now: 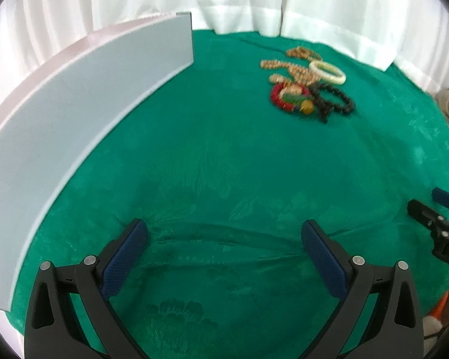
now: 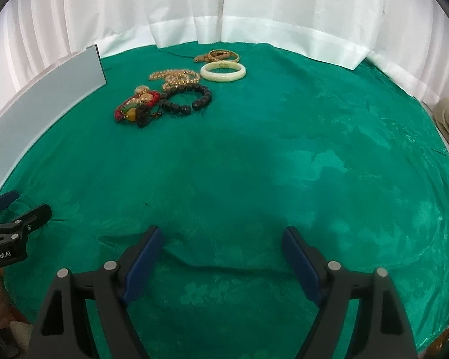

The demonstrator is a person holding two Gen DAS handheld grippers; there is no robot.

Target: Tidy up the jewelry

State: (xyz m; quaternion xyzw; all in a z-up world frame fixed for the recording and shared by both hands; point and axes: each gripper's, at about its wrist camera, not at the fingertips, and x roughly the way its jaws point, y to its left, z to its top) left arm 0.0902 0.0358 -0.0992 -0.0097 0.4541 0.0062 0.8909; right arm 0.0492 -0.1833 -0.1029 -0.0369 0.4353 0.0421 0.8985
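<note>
Both grippers empty, jewelry untouched toward the far edge of the tabletop.

My left gripper and right gripper hover over the near part of the green cloth, jaws spread wide, nothing between them. The jewelry lies in a loose cluster toward the far edge: a white bangle, a black bead bracelet, gold chains and a red bracelet, several touching or overlapping. A grey panel stands along the left edge; whether it belongs to a box I cannot tell. In my judgement the step is the first approach. I should take the bangle first, since it lies nearly apart, closing across its rim without snagging the chains.
</note>
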